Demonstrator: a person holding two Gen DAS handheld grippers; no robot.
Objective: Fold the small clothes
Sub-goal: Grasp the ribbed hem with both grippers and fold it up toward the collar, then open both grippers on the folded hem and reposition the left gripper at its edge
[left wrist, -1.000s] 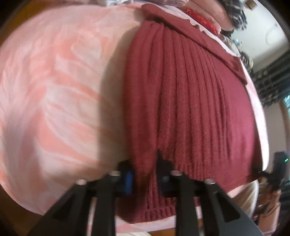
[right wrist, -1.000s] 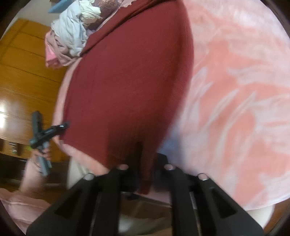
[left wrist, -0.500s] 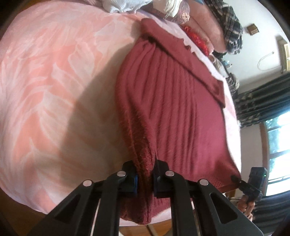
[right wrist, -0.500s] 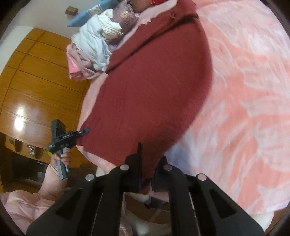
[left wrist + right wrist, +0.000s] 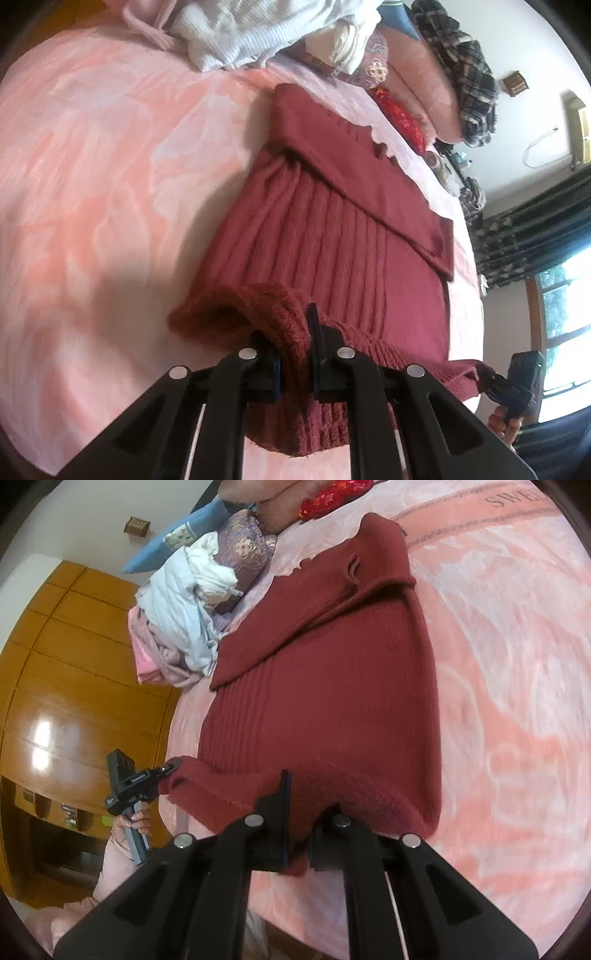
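Observation:
A dark red ribbed sweater (image 5: 332, 236) (image 5: 325, 686) lies spread on a pink bedspread (image 5: 92, 184) (image 5: 517, 701), its sleeve folded across the far part. My left gripper (image 5: 295, 350) is shut on one corner of the near hem, which is lifted and curls over. My right gripper (image 5: 299, 834) is shut on the other hem corner, also raised off the bed. In the left wrist view the right gripper (image 5: 487, 380) pinches the hem at the lower right. The left gripper (image 5: 170, 768) grips the hem at the left of the right wrist view.
A heap of white, pink and lilac clothes (image 5: 184, 609) (image 5: 258, 33) sits at the head of the bed with pillows (image 5: 243, 554) and a plaid garment (image 5: 465, 74). A wooden wardrobe (image 5: 74, 664) stands beside the bed. Dark curtains (image 5: 535, 236) and a window are on the other side.
Both grippers have risen and pulled back with the hem pinched, so the near edge of the sweater has lifted off the bed and curls toward the far part.

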